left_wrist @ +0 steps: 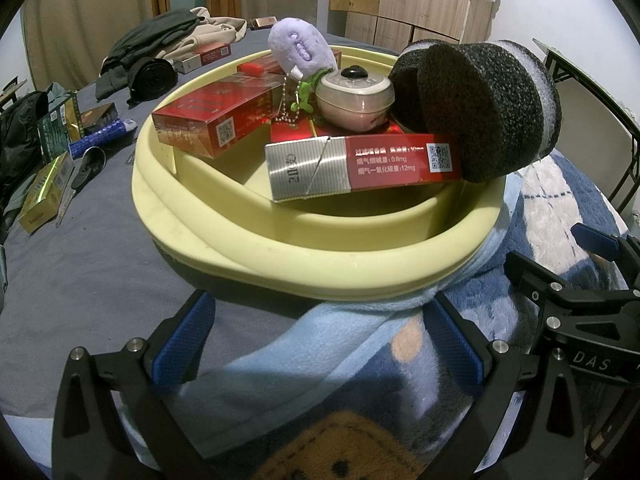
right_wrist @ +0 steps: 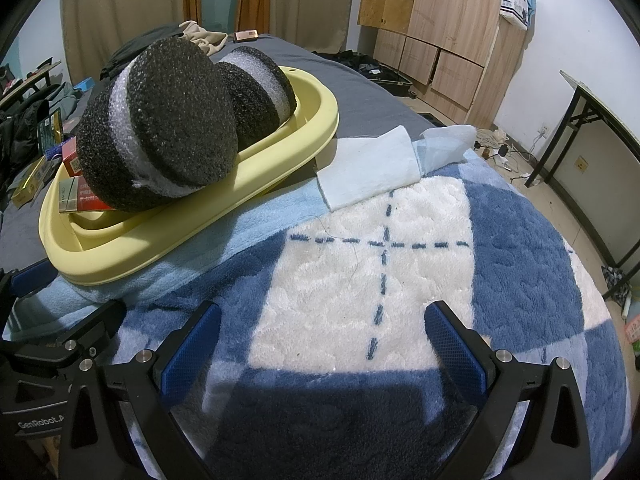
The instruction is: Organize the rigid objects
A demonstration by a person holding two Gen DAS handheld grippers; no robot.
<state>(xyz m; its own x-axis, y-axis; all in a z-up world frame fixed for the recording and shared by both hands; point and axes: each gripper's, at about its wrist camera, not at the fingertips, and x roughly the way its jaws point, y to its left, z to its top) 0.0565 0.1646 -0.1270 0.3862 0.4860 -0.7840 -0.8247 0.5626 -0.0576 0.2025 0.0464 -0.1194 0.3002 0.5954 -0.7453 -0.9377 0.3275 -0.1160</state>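
Observation:
A pale yellow basin (left_wrist: 256, 236) (right_wrist: 304, 120) sits on the bed, partly on a blue fleece blanket. In it lie red cigarette cartons (left_wrist: 208, 120), a silver-and-red carton (left_wrist: 360, 166), a pink round case (left_wrist: 354, 98), a purple plush keychain (left_wrist: 300, 46) and two black foam discs (left_wrist: 488, 108) (right_wrist: 160, 120). My left gripper (left_wrist: 318, 340) hovers open just before the basin's near rim, nothing between its fingers. My right gripper (right_wrist: 322, 344) is open over the blanket, to the right of the basin; part of it shows at the right edge of the left wrist view.
On the grey sheet left of the basin lie more boxes (left_wrist: 46, 190), a blue tube (left_wrist: 102, 136), scissors (left_wrist: 82, 170) and dark clothes (left_wrist: 152, 44). A folded light cloth (right_wrist: 372, 164) lies on the blanket (right_wrist: 520, 240). A wooden wardrobe (right_wrist: 440, 32) and a black table (right_wrist: 592, 120) stand beyond the bed.

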